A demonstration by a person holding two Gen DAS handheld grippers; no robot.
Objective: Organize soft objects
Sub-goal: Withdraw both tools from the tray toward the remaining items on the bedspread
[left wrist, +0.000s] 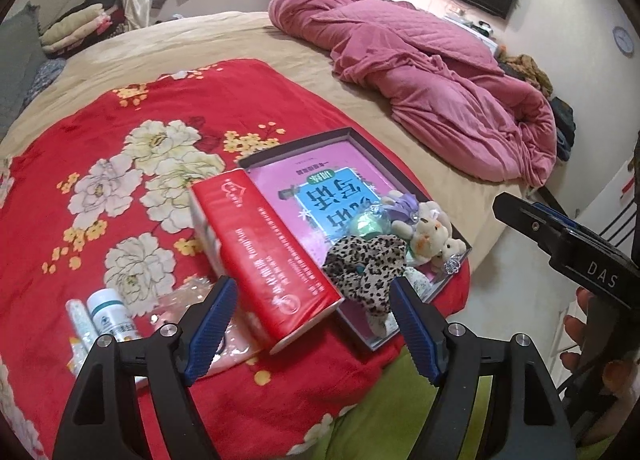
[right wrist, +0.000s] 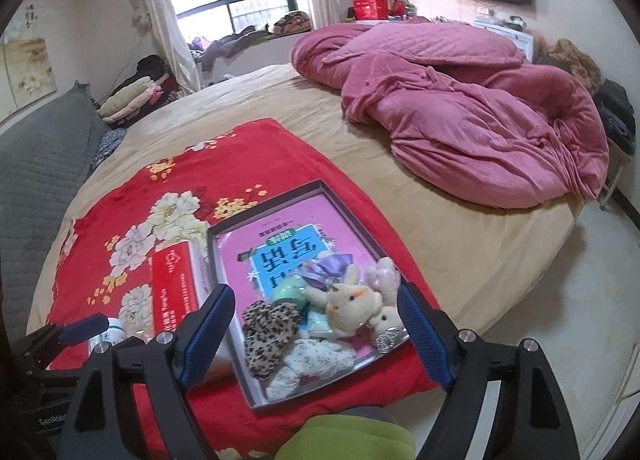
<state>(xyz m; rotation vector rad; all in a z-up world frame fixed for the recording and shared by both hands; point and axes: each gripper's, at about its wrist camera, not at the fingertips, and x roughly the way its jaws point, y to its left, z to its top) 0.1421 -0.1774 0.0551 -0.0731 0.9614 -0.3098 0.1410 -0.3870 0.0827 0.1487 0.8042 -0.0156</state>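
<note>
A shallow tray (left wrist: pixel 296 142) lined with a pink book cover lies on the red floral blanket (left wrist: pixel 120 180). Piled in its near corner are a leopard-print soft piece (left wrist: pixel 364 264), a cream plush bunny (left wrist: pixel 430 236), a purple bow (left wrist: pixel 404 204) and a green item (left wrist: pixel 370 222). A floral pouch (right wrist: pixel 316 360) lies under them. My left gripper (left wrist: pixel 316 328) is open above the near end of a red box (left wrist: pixel 264 256), holding nothing. My right gripper (right wrist: pixel 316 336) is open above the pile in the tray (right wrist: pixel 280 190), gripping nothing.
Small white bottles (left wrist: pixel 108 312) and a pink packet (left wrist: pixel 188 300) lie left of the red box. A crumpled pink quilt (left wrist: pixel 440 72) covers the far right of the bed. The floor (right wrist: pixel 560 300) is on the right. Green fabric (left wrist: pixel 380 400) is at the near edge.
</note>
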